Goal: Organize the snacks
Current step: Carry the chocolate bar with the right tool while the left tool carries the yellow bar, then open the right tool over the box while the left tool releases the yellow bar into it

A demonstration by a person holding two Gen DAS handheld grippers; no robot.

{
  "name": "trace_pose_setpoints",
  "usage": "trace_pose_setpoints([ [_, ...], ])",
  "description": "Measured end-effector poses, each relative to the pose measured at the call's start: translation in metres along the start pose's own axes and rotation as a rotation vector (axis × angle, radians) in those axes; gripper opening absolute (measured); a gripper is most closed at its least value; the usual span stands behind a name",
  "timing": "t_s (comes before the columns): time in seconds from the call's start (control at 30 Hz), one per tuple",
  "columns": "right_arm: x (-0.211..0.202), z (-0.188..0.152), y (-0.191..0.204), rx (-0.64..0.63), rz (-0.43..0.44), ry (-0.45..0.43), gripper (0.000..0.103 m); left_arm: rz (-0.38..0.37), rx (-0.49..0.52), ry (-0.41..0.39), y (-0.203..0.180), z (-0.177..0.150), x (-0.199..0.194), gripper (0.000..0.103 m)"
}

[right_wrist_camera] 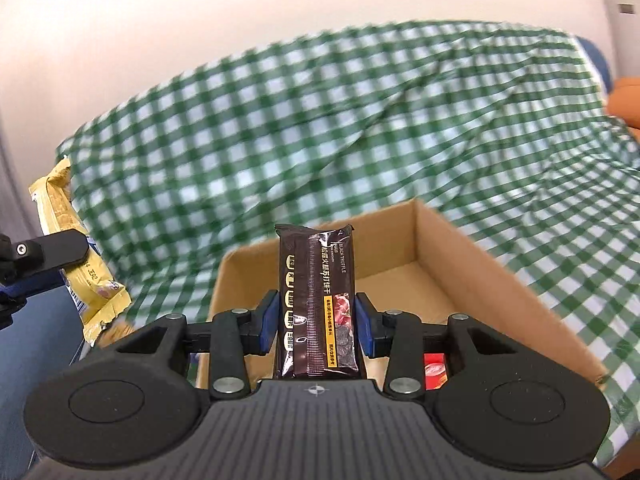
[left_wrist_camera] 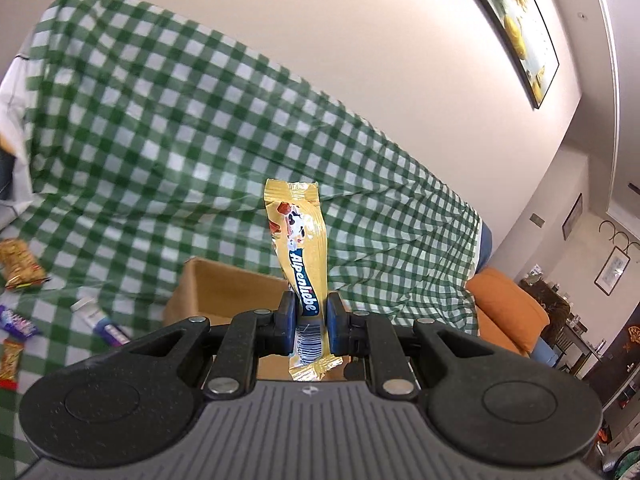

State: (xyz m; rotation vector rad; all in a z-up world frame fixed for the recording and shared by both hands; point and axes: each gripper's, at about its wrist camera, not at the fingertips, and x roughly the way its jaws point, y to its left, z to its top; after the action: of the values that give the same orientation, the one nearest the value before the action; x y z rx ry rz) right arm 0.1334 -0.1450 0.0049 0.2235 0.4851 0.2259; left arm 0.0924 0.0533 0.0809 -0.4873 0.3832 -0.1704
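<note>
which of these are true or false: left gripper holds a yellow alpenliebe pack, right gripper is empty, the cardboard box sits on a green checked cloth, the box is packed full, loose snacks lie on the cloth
1. The left gripper holds a yellow Alpenliebe pack. True.
2. The right gripper is empty. False: it grips a dark brown cracker pack.
3. The cardboard box sits on a green checked cloth. True.
4. The box is packed full. False: much bare floor shows, with a red item at its near edge.
5. Loose snacks lie on the cloth. True.
</note>
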Motion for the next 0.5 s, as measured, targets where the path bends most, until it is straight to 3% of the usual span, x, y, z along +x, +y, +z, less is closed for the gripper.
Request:
trace_pose_setpoints([
  [0.23,-0.002,0.004,-0.024,0.094,-0.096,-0.04,0.041,0.003,0.022,0.013,-0.036,0.005,0.027,0.017],
  [0.5,-0.004,0.007,-0.042,0.153,-0.144,-0.062,0.041,-0.01,0.052,0.017,-0.058,0.007,0.045,0.017],
])
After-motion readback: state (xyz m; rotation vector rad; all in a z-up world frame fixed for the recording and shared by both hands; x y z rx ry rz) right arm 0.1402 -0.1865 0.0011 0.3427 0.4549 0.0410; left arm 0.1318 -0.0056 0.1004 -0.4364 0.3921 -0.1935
